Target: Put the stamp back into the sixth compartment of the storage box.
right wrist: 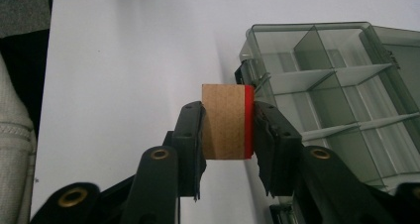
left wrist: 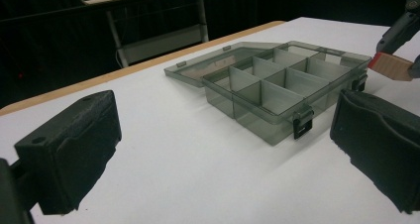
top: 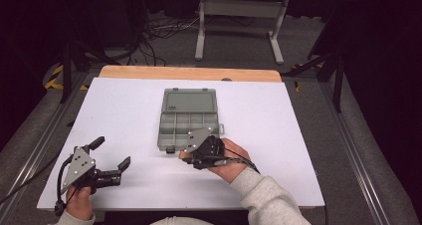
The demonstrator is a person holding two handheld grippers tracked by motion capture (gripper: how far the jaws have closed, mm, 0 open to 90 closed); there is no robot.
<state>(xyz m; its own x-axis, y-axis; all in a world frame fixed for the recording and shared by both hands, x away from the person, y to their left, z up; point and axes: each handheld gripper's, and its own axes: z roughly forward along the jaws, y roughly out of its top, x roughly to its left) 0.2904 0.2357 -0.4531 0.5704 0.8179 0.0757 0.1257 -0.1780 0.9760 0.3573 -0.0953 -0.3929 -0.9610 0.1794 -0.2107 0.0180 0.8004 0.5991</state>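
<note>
Nearest the person, the left gripper (top: pixel 110 161) hangs over the white table (top: pixel 124 110) at its near left corner, jaws spread wide with nothing between them, well apart from the box (top: pixel 189 118). Farther in, the right gripper (right wrist: pixel 228 130) is clamped on a small brown block (right wrist: pixel 223 121) with one red face, a jaw pressing each of two opposite sides. The block sits in the air just beside the box's near left corner, by one of its black latches (right wrist: pixel 242 73), and has not yet crossed the rim. Beyond that lies the grey see-through box itself, open, its lid (top: pixel 189 100) folded flat on the far side and its compartments seemingly empty.

The step in hand looks like dropping the block into a compartment. To do it well, I would carry the block over the rim with room to spare, line it up square with one cell between the dividers, lower it until it rests on the floor, and only then ease the jaws apart. The box is light, so a knock against its wall or latch could slide it; the idle left gripper could steady it.

The right gripper view shows the hold plainly, which the high view hides under the hand (top: pixel 226 160) and grey plate (top: pixel 196 138). The left gripper view shows, from low and to the side, the block (left wrist: pixel 393 67) level with the box's rim, and how deep the cells are. The high view alone gives the whole layout on the table.
</note>
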